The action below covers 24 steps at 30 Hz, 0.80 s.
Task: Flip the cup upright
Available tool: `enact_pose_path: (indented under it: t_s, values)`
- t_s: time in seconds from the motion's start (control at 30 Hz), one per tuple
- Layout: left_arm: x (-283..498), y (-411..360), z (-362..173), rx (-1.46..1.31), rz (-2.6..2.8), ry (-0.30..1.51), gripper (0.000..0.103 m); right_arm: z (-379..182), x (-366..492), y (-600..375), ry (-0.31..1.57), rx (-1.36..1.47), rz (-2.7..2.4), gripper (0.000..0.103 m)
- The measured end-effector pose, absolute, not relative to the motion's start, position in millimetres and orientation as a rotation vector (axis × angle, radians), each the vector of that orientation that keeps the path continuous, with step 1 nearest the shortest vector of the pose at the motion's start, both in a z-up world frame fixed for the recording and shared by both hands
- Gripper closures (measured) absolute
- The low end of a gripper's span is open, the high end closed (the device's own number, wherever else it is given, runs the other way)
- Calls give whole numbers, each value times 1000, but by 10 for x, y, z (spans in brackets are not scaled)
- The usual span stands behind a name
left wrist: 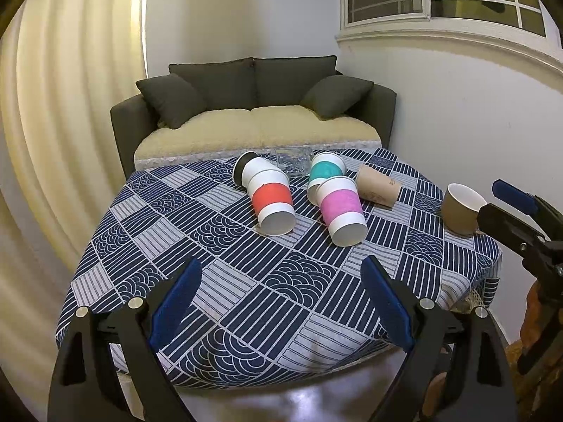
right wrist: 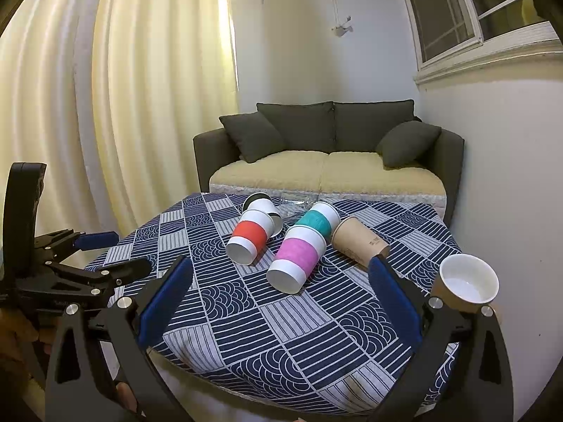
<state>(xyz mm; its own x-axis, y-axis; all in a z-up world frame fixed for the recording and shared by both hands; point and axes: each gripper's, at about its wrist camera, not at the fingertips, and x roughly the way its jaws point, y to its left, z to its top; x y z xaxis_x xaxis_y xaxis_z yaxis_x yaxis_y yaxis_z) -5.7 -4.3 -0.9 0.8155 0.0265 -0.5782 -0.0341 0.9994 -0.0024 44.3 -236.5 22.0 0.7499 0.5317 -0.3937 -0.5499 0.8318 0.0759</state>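
Left gripper (left wrist: pixel 281 302): matte black frame, two angled black fingers (left wrist: pixel 169 309) faced with blue pads (left wrist: pixel 387 306); round silver screw heads at the finger pivots.

Right gripper (right wrist: pixel 279 302): same build, black linkage arms, blue pads (right wrist: pixel 165 302), silver screws. Bare skin shows beneath its frame.

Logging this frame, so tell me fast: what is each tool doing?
Left tool: open, holding nothing.
Right tool: open, holding nothing.
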Motion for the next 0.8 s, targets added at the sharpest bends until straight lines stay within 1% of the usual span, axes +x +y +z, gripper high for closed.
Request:
enact_pose_path:
  t_s: [0.8]
  values:
    - [-51, -63, -26, -4, 26, 625, 13, 202, 442, -2349, 428, -54, 590, 5]
